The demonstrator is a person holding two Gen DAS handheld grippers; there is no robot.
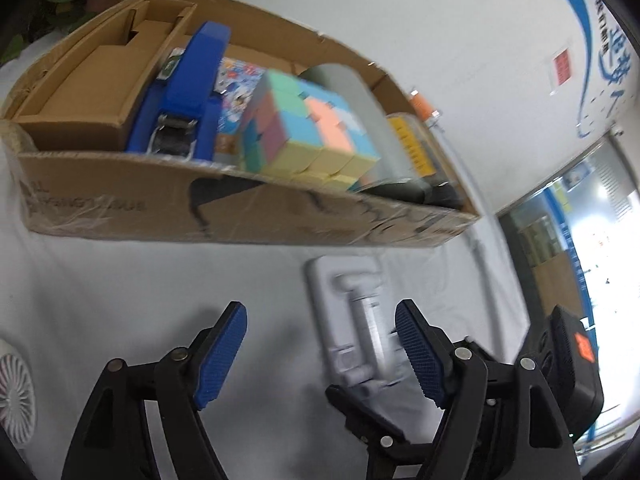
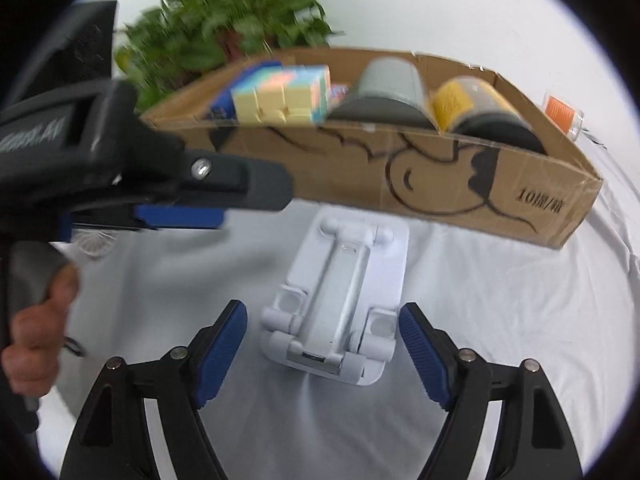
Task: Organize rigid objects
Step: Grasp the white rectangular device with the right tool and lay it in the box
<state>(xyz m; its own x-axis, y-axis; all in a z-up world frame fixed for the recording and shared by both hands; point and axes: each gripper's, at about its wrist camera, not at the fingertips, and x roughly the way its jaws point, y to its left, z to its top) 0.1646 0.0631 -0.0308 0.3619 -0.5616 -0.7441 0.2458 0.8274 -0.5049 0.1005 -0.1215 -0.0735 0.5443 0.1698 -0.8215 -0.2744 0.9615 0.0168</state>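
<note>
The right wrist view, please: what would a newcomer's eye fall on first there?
Probably the pastel puzzle cube, standing at the near wall inside the long cardboard box. Next comes the white folding stand, lying on the white cloth just ahead of the open right gripper. The left gripper reaches in from the left, in front of the box.

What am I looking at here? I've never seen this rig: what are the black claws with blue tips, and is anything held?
Each picture comes from a camera on a hand-held gripper, looking along its two blue-padded fingers. The left gripper and right gripper are both open and empty. On the white cloth lies a white folding stand, between the right gripper's fingers but ungripped. Behind it a cardboard box holds a pastel puzzle cube, a blue tape dispenser and jars. The person's hand holds the left gripper.
</note>
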